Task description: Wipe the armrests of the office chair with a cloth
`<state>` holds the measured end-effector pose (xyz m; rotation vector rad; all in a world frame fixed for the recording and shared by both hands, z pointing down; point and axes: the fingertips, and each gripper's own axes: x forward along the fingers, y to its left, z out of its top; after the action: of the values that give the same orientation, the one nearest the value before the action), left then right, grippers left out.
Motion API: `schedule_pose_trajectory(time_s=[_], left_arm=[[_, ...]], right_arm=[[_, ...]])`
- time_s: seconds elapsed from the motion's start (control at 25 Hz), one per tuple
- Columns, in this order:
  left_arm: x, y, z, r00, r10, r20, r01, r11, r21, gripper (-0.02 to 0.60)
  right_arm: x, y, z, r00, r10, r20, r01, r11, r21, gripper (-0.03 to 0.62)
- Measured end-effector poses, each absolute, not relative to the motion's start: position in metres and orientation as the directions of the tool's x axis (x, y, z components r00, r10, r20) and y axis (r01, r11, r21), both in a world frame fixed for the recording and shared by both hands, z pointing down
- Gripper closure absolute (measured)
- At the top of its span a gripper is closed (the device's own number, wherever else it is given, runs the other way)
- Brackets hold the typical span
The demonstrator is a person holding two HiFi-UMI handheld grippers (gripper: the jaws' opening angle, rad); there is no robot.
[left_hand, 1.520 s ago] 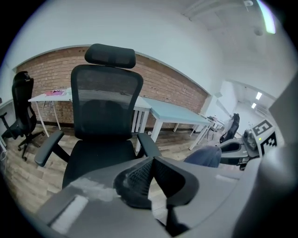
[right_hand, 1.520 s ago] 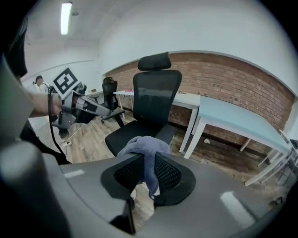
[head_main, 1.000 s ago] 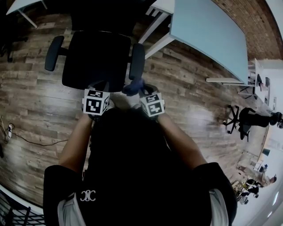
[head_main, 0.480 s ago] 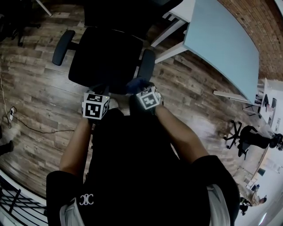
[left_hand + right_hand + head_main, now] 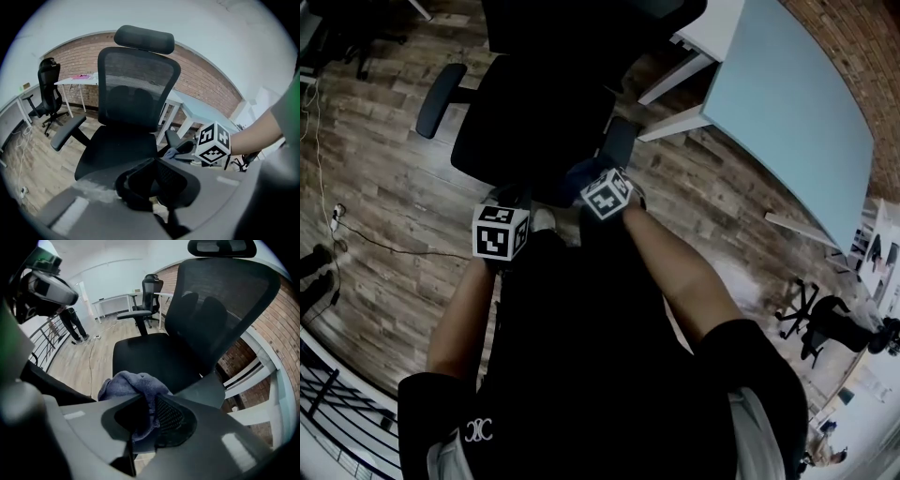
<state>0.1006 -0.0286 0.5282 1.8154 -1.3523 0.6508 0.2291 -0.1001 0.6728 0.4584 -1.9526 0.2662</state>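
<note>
The black office chair stands in front of me, with its left armrest and right armrest showing on either side of the seat. My right gripper is shut on a blue-grey cloth, held at the front end of the right armrest, close to the seat's front corner. In the right gripper view the cloth bunches out past the jaws of the right gripper. My left gripper hovers at the seat's front edge. In its own view the left gripper looks shut with nothing in it.
A pale blue table on white legs stands right of the chair. A cable trails over the wooden floor at the left. Another black chair sits by a far desk. A person stands near a railing.
The right gripper with the cloth has moved a little forward and turned near the right armrest's front end. The head view has swung, shifting the chair up and right. The left gripper has barely moved.
</note>
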Motion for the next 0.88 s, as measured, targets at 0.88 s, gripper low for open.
schedule_pose_trajectory(time_s=[0.88], left_arm=[[0.133,-0.056,0.542,0.265,-0.561,0.785,-0.953,-0.027,0.302,0.575]], right_arm=[[0.262,-0.269,0.661,-0.342,-0.286,0.895,-0.544,0.837,0.06,0.517]])
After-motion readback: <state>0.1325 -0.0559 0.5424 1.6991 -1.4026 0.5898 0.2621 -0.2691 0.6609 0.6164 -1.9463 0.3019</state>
